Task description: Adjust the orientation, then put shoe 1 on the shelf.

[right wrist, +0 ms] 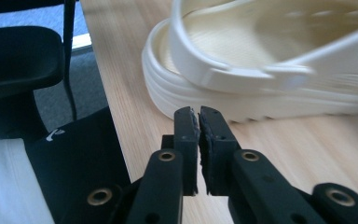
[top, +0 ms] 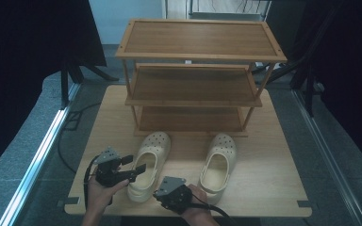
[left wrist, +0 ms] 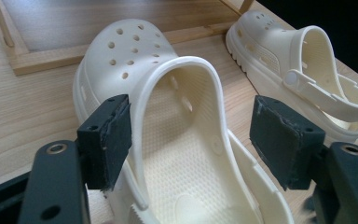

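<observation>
1. High view: a pale wooden table (top: 273, 155) is seen standing on grey carpeted floor (top: 23, 141), with dark curtains hung at both sides and a metal rail (top: 42, 155) laid along the floor at the left.
2. A three-tier wooden shoe rack (top: 198, 75) is set at the far half of the table, its shelves bare.
3. Two cream clogs are placed just in front of the rack, well apart from each other. The left clog (top: 148, 165) and the right clog (top: 219, 162) are laid with their long axes running from the person toward the rack, perforated toes pointed at it and heels toward the near edge.
4. The clogs are moulded of smooth foam-like material, with rounded toes, round vent holes, ribbed soles and a dimpled footbed.
5. The left gripper (left wrist: 191, 135) is held with its jaws spread wide around the left clog's heel; one pad is seen just beside the rim, the other apart from it.
6. The right gripper (right wrist: 198, 126) is held low near the right clog's heel, its jaws nearly pressed together with only a thin slit and nothing pinched.
</observation>
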{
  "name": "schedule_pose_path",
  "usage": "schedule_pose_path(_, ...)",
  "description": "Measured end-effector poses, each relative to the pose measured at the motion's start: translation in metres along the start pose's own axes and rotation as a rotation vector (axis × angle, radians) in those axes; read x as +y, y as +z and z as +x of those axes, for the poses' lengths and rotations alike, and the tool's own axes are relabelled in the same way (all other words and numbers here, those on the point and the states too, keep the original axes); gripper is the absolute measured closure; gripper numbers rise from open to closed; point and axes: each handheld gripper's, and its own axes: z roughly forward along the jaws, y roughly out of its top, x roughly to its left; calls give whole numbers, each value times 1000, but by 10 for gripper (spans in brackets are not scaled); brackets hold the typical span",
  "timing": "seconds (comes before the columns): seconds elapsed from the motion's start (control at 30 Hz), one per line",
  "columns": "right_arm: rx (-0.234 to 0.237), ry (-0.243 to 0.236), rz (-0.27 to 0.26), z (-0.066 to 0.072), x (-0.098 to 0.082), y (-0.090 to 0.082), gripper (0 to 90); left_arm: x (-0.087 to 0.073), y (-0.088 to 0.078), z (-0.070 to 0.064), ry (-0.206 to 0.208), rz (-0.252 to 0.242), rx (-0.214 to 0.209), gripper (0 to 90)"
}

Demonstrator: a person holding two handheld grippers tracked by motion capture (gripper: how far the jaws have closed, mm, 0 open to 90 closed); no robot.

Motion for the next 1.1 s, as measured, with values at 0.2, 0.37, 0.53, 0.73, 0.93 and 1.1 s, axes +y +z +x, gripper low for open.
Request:
schedule_pose_path(0.2, -92, 62, -107, -18, -27, -57, 782, 2, 3, -8, -3, 12, 5, 301)
schedule_pose_path(0.37, -147, 124, -138, -36, -46, -84, 766, 3, 9, -14, 4, 33, 21, 322)
schedule_pose_path(0.53, -187, 181, -174, -53, -54, -104, 759, 4, 22, -23, 15, 69, 55, 373)
schedule_pose_path(0.73, -216, 191, -173, -58, -56, -108, 754, 15, 41, -31, 32, 122, 79, 410)
schedule_pose_path(0.93, -229, 187, -165, -58, -57, -108, 750, 24, 58, -29, 7, 161, 104, 483)
schedule_pose_path(1.1, -240, 194, -166, -60, -58, -110, 750, 23, 69, -27, -8, 203, 96, 598)
